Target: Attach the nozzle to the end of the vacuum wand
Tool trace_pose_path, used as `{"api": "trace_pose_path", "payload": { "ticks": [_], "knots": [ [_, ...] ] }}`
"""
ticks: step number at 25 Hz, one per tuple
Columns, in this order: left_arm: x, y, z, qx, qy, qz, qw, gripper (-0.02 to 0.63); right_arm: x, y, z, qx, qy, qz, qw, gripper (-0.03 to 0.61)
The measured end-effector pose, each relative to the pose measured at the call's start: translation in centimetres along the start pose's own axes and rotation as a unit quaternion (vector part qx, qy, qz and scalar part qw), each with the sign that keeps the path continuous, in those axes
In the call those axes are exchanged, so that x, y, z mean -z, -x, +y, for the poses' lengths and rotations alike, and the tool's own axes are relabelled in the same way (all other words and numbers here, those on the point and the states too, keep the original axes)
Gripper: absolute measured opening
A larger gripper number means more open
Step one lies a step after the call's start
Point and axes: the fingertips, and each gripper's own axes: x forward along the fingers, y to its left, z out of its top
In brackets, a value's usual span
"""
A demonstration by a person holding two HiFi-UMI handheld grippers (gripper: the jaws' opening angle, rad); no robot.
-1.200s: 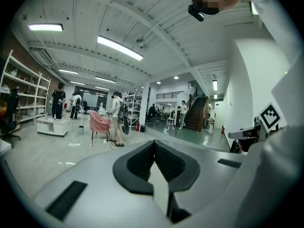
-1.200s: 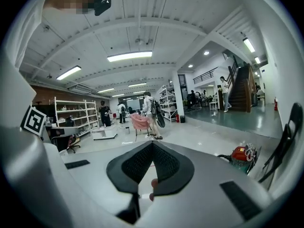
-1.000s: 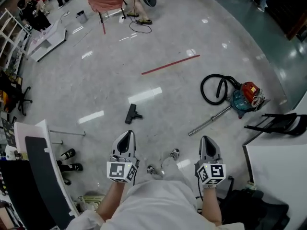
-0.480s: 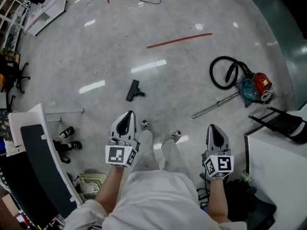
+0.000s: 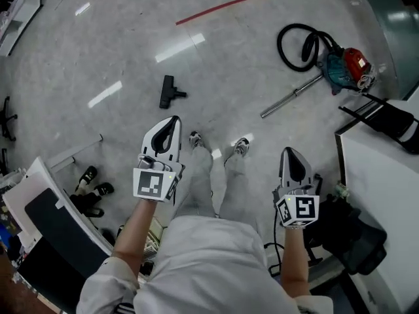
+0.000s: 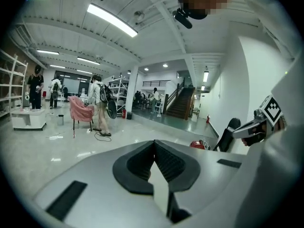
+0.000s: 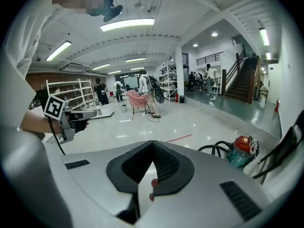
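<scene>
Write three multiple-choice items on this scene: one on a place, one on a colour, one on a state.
1. Where is the nozzle?
A. on the floor, apart from the wand
B. fitted on the wand's end
C. in a gripper

2. What colour is the nozzle?
A. red
B. white
C. black

3. How are the left gripper and the right gripper?
A. both open
B. both shut, empty
C. both shut on the nozzle

Key:
1 A, since the head view shows it lying alone, left of the wand.
2 C, since it is dark all over.
3 B, since each gripper view shows the pads meeting on nothing.
</scene>
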Motion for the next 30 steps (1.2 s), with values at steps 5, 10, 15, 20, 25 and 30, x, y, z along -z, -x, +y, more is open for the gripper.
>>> {"api": "trace_pose_path", "payload": {
  "ticks": [5, 10, 15, 20, 25, 30],
  "knots": [
    [5.1, -1.2, 1.8, 0.014, -0.008, 0.048, 0.9987, 0.011, 5.7, -2.3, 1.9, -0.005, -0.027, 0.034, 0.999, 0.002],
    [11.9, -4.1, 0.8, 0.026, -0.007, 0.072, 0.9971, 0.011, 12.6, -6.1, 0.4, -0.024, -0.020, 0.062, 0.998, 0.002],
    [20.7, -6.5, 0.0, 0.012, -0.014, 0.100, 0.9948, 0.011, 21.1, -9.4, -2.5, -0.048, -0.004, 0.100, 0.994, 0.002],
    [28.9, -7.7, -0.5, -0.002, -0.024, 0.128, 0.9915, 0.011, 29.4, -11.7, -5.7, -0.076, 0.010, 0.135, 0.988, 0.002],
    [36.3, -9.6, -1.8, 0.025, -0.071, 0.148, 0.9861, 0.011, 35.8, -14.4, -6.2, -0.154, 0.050, 0.159, 0.974, 0.002],
    [40.1, -11.3, -1.6, 0.045, -0.095, 0.158, 0.9818, 0.011, 39.5, -16.4, -8.4, -0.182, 0.111, 0.181, 0.960, 0.002]
  ]
}}
